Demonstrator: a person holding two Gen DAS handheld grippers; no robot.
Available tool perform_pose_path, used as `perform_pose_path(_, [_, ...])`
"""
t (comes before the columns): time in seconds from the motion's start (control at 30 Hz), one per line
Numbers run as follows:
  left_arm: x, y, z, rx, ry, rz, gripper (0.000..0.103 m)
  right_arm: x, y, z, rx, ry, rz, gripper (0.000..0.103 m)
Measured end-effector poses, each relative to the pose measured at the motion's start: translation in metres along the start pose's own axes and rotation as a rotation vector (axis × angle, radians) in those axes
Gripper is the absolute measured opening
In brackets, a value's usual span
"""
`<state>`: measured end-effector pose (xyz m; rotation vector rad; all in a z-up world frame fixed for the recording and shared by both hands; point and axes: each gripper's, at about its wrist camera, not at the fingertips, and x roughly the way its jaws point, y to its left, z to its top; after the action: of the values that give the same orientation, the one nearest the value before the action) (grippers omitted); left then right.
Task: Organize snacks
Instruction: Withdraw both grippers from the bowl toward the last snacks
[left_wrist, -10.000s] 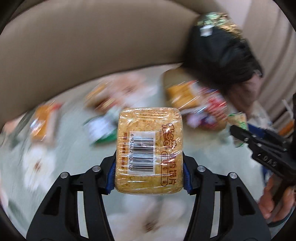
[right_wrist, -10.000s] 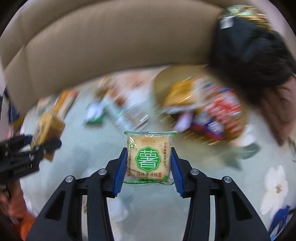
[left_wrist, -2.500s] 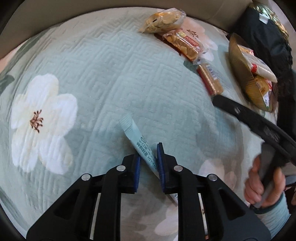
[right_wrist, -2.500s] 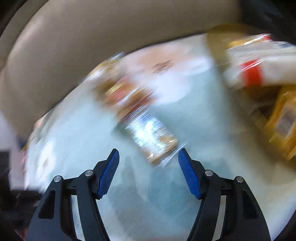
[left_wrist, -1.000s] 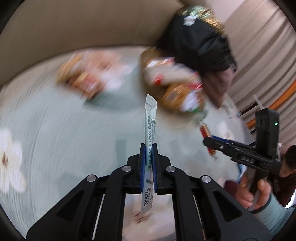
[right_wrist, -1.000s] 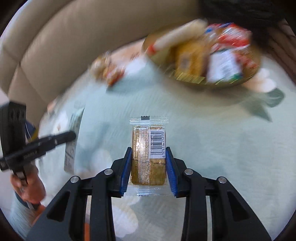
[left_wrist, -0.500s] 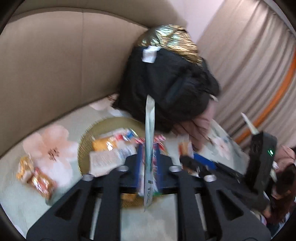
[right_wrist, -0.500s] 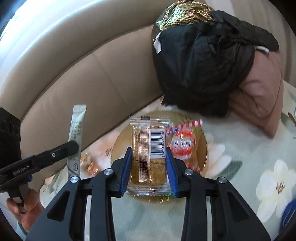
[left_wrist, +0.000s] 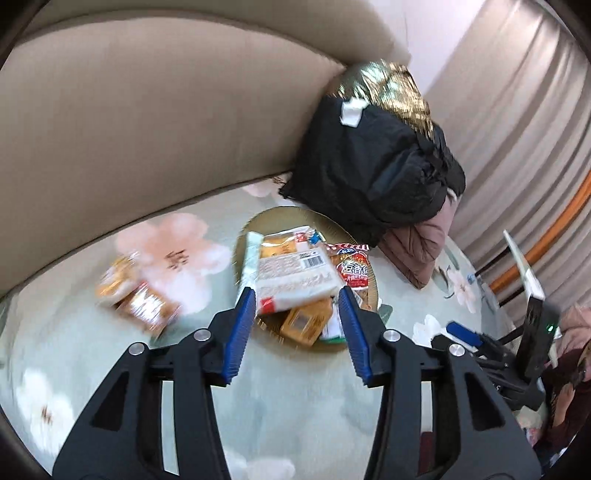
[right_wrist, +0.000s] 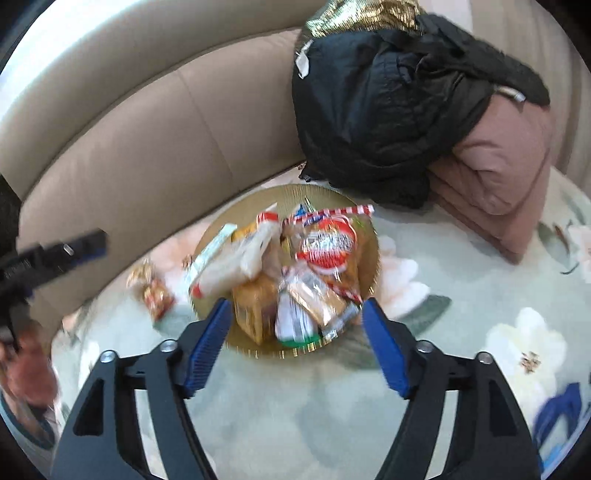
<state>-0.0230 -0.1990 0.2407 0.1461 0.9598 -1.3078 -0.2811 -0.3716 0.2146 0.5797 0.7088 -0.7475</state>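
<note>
A gold plate (left_wrist: 282, 213) (right_wrist: 314, 190) piled with snack packets sits on the floral sofa cover. My left gripper (left_wrist: 297, 293) hangs above its near side, jaws opening, nothing between them. The pale mouthwash sachet (left_wrist: 249, 258) (right_wrist: 210, 254) lies along the plate's left edge. My right gripper (right_wrist: 296, 306) hovers over the plate's near rim, jaws opening and empty. The brown wafer bar (right_wrist: 317, 299) in clear wrap lies on the pile just beyond its tips. Each gripper shows in the other's view, the right gripper (left_wrist: 476, 341) at the right edge and the left gripper (right_wrist: 55, 254) at the left.
Two loose snack packets (left_wrist: 136, 295) (right_wrist: 153, 286) lie on the cover left of the plate. A black jacket (left_wrist: 373, 155) and folded pink cloth (right_wrist: 498, 173) rest behind and right of it. The beige sofa back (left_wrist: 147, 129) rises behind. A hand (right_wrist: 22, 369) holds the left gripper.
Both grippers have opened and let go. The sachet and the wafer bar, held half a second ago, now lie on the plate, and both views have shifted a little over it.
</note>
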Motion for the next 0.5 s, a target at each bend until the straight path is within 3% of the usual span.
perform_pose_path(0.07, [-0.026, 0.003, -0.006, -0.025, -0.020, 0.005, 0.047, -0.017, 0.001, -0.011, 0.004, -0.002, 0.010, 0.088])
perform_pose_path(0.13, [-0.057, 0.001, -0.014, -0.036, -0.046, 0.012, 0.051, -0.035, 0.000, -0.022, 0.027, -0.005, 0.020, 0.092])
perform_pose_path(0.23, [-0.101, -0.006, -0.031, -0.026, -0.085, 0.051, 0.064, -0.059, 0.002, -0.032, 0.061, -0.002, 0.045, 0.094])
perform_pose_path(0.5, [-0.205, 0.000, -0.077, -0.073, -0.186, 0.126, 0.076, -0.121, 0.034, -0.035, 0.055, -0.055, 0.131, 0.098])
